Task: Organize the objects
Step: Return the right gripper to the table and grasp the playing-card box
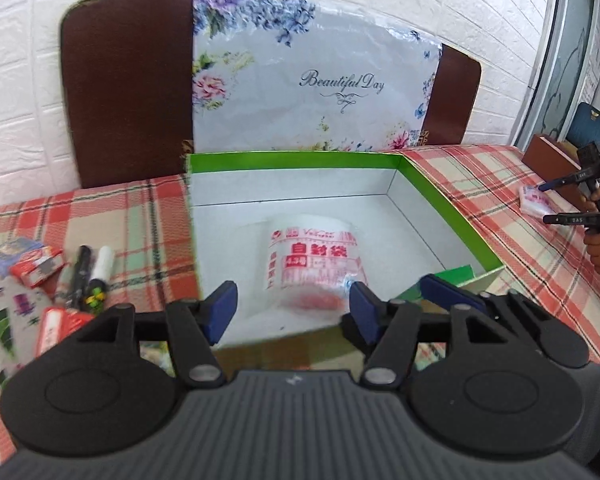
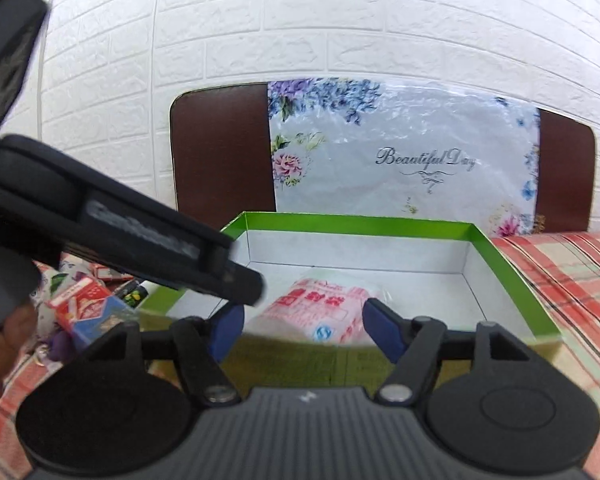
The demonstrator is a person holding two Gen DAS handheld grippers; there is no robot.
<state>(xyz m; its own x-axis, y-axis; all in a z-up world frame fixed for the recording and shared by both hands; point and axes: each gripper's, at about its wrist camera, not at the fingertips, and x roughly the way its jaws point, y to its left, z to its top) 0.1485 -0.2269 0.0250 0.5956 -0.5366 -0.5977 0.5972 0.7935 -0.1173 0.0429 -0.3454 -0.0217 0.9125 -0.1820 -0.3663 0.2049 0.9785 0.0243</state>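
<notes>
A green-rimmed white box (image 1: 292,160) stands open on the plaid tablecloth; it also shows in the right wrist view (image 2: 511,264). A pack of zip bags with red print (image 1: 313,260) lies inside it, also seen from the right wrist (image 2: 319,312). My left gripper (image 1: 294,308) is open and empty over the box's near edge, just before the pack. My right gripper (image 2: 303,330) is open and empty at the box's near wall. From the left wrist the right gripper (image 1: 549,204) shows far right, open beside a small white packet (image 1: 533,200).
Left of the box lie small red cartons (image 1: 36,266), black and white markers (image 1: 92,276) and a blue carton (image 2: 100,322). A floral bag (image 1: 311,76) leans on a brown board (image 1: 128,88) against the white brick wall. A brown box (image 1: 551,156) sits far right.
</notes>
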